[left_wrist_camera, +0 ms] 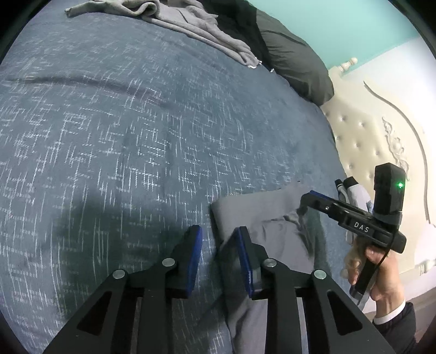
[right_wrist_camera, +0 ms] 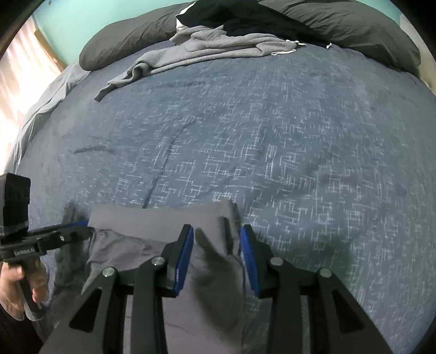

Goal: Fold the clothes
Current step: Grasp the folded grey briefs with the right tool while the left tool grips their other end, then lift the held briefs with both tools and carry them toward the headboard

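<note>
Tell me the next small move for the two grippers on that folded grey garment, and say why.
Probably lift both grippers clear and go for the grey hoodie crumpled near the pillows. The folded grey garment already lies in a compact stack on the blue bedspread, and the left gripper and right gripper are both open, holding nothing.

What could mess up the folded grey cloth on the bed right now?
1. Both grippers are open at the folded grey garment: the right gripper straddles its corner and the left gripper sits at its edge. Pulling away carelessly could snag a layer and undo the fold.
2. The blanket looks soft and rumpled, so the stack might slump.
3. The unfolded grey sweatshirt lies far off, by the pillows.
</note>
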Motion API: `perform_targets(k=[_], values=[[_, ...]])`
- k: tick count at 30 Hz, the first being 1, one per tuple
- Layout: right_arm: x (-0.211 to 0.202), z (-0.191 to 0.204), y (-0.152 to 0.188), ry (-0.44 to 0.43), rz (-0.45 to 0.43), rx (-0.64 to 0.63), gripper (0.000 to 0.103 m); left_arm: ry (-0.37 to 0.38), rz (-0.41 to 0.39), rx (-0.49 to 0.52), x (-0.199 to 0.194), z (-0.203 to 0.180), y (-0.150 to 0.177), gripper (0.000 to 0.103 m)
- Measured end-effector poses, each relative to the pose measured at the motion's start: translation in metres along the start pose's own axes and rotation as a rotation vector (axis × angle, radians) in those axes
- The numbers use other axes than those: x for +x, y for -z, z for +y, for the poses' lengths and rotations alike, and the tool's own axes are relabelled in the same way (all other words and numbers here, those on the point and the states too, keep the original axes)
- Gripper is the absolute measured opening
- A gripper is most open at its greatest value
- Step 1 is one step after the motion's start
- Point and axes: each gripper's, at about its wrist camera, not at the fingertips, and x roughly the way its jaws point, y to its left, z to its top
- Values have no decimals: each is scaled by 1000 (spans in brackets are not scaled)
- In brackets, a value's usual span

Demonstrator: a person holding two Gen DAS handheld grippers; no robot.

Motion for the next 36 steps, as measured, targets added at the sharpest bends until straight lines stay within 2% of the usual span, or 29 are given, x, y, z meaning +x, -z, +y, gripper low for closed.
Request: perform_targets(k=[21,23,28,31,36], values=[[23,-4,-12,-67,11,-86,35,14,5,33,14,-5,-5,27],[23,-3,-11,-71,8,-100,24,13,2,35,15,-6,-5,23],[19,-4,-9,-89,-10,-109,10,8,0,41,14,-8,-6,14],[12,-6,-7,-122,-32,-96,7,8,-6,39,11,-11,-6,11],[-2,1,-3,-123,-61,-128,6,-4,-27,56,-1,-23,-6,9]])
